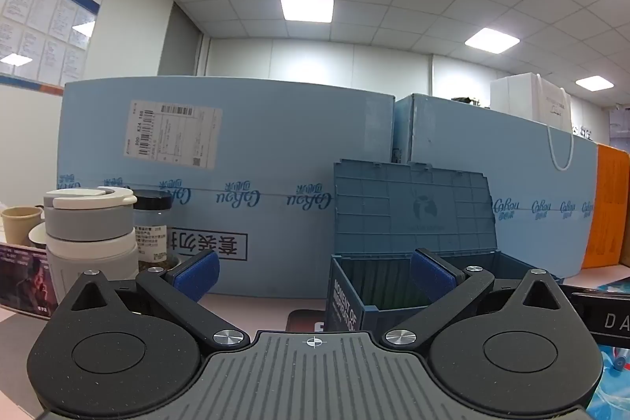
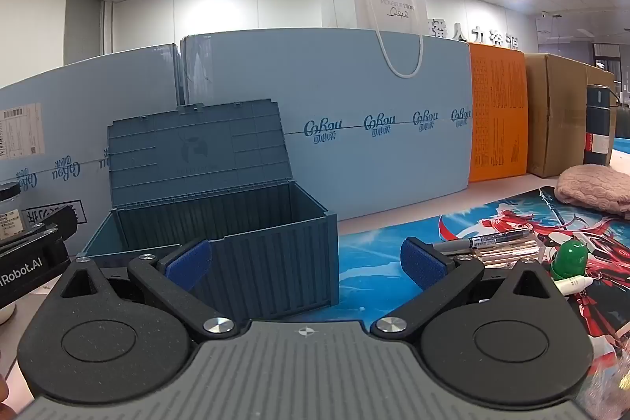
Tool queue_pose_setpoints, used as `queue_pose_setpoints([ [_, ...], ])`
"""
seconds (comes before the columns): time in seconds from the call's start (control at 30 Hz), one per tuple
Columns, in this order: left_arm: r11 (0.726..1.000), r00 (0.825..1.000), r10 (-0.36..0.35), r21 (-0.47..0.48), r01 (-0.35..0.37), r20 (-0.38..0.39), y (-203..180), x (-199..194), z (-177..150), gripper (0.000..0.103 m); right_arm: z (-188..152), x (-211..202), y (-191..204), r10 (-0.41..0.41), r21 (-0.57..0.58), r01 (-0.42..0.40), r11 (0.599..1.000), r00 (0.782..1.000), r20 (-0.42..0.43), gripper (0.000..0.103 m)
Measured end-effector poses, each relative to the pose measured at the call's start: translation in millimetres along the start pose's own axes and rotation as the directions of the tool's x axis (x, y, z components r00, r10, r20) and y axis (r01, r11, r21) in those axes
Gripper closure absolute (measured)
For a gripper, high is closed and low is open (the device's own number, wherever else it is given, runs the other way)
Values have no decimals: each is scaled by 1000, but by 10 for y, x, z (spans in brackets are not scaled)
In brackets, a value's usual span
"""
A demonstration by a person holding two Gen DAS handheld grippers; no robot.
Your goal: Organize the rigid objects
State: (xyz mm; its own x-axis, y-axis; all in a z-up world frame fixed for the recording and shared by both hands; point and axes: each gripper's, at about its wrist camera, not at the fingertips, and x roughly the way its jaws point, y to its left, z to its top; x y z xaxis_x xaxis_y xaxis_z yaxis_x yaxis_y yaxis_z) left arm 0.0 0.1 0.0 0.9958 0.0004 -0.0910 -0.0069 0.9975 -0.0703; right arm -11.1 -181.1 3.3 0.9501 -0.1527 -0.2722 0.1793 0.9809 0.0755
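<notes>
- Left: my left gripper (image 1: pixel 314 272) level, jaws spread fully, holding nothing; tumbler (image 1: pixel 89 243) and jar (image 1: pixel 151 223) parked beside it.
- Centre: blue container box (image 2: pixel 220 223) with its lid propped back, so it's likely the drop bin.
- Right: my right gripper (image 2: pixel 305 262) tilted down, jaws fully apart, empty; marker (image 2: pixel 488 241), green-capped bottle (image 2: pixel 569 258) loose on the mat (image 2: pixel 378 243), likely the next picks.

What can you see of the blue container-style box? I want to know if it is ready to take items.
The blue container-style box looks like moulded plastic with ribbed, shipping-container walls. Its hinged lid stands open and upright at the back, bearing a faint logo, so the dark ribbed inside shows; what is visible of it looks empty. White lettering runs down one corner in the left wrist view. It sits upright on the table before pale blue cartons, its near corner on the printed mat. Neither gripper touches it.
</notes>
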Motion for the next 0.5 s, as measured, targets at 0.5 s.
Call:
queue_pose_setpoints([
  [0.5, 1000, 1000, 0, 6, 0, 2, -13, -1, -13, 0, -11, 3, -6, -2, -1, 2, 1000, 1000, -4, 0],
])
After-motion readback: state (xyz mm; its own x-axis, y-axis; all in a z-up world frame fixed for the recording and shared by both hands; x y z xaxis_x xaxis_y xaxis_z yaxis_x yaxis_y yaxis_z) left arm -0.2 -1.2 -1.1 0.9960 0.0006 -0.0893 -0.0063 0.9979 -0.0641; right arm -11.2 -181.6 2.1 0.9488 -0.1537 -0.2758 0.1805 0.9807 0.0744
